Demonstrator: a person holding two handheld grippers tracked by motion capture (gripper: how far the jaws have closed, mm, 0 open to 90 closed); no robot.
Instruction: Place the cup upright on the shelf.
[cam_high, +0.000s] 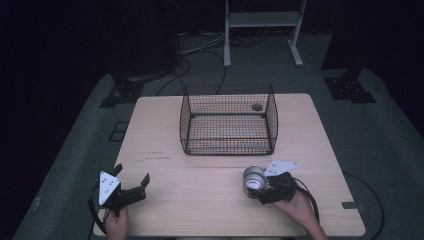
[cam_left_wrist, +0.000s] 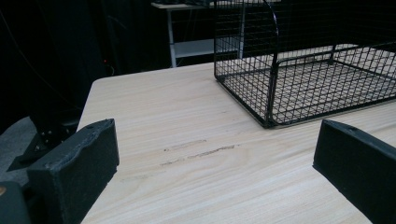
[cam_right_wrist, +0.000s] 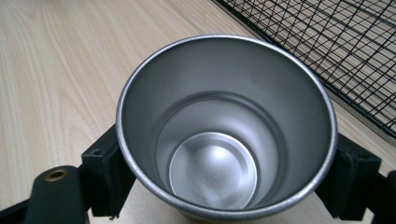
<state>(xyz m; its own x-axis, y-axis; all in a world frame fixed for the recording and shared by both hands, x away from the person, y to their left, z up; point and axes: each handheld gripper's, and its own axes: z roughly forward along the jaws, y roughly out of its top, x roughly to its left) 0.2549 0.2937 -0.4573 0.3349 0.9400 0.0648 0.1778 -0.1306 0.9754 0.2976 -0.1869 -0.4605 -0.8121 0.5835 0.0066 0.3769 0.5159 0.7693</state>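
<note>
The steel cup stands upright on the near right of the tabletop, a little in front of the wire basket. The right tongs are clamped on its wall, one jaw on either side just below the rim, as the right gripper view shows. It looks light, thin-walled and rigid, so it should lift easily, but the polished, tapering side seems slippery; a hold high up near the rolled rim looks safest. The left tongs rest wide apart with nothing between them, well away on the near left.
</note>
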